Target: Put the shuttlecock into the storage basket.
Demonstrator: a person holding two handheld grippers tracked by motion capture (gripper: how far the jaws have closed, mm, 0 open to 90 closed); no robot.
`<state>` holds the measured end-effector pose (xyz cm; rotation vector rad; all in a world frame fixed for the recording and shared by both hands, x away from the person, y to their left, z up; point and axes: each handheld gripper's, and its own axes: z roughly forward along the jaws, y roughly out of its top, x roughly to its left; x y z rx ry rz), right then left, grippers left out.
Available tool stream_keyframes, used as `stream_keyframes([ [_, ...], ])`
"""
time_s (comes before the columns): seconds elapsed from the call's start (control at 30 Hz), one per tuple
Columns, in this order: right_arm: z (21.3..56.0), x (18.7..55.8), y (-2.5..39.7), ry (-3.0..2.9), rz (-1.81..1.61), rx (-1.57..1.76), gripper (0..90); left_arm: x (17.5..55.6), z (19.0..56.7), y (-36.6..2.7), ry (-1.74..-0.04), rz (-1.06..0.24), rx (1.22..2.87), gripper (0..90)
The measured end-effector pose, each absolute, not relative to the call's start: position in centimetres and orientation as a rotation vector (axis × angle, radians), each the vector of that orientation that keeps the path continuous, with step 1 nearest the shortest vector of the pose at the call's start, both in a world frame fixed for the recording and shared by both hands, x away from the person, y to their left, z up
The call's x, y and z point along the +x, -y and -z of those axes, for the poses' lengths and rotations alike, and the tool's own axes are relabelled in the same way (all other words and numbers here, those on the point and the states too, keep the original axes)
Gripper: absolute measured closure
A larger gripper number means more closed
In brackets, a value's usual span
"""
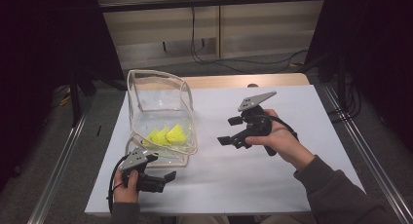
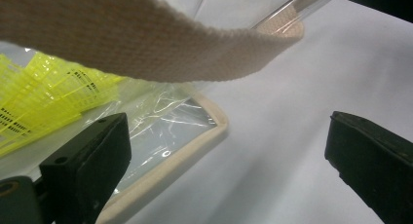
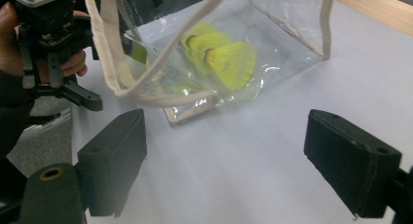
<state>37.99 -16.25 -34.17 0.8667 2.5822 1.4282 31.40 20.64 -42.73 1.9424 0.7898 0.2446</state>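
Both the left claw (image 1: pixel 163 181) and the right claw (image 1: pixel 229 131) gape wide and empty beside the clear bag (image 1: pixel 158 109) of yellow shuttlecocks (image 1: pixel 168 135) on the table (image 1: pixel 272 180).

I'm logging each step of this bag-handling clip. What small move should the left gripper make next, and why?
Probably ease the left gripper forward and up so its open jaws straddle the beige strap of the clear bag, then close. The strap hangs just ahead of the jaws, ungripped. The yellow shuttlecocks lie inside the bag, and the right gripper is open and apart from it.
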Motion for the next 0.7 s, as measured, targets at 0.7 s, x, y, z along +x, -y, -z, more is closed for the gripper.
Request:
stream_keyframes([
  [0.7,37.6,36.4,20.3,-2.548,-1.414,0.923,14.4,31.4,42.7,-20.7,-0.79,-0.251,1.937,3.0],
])
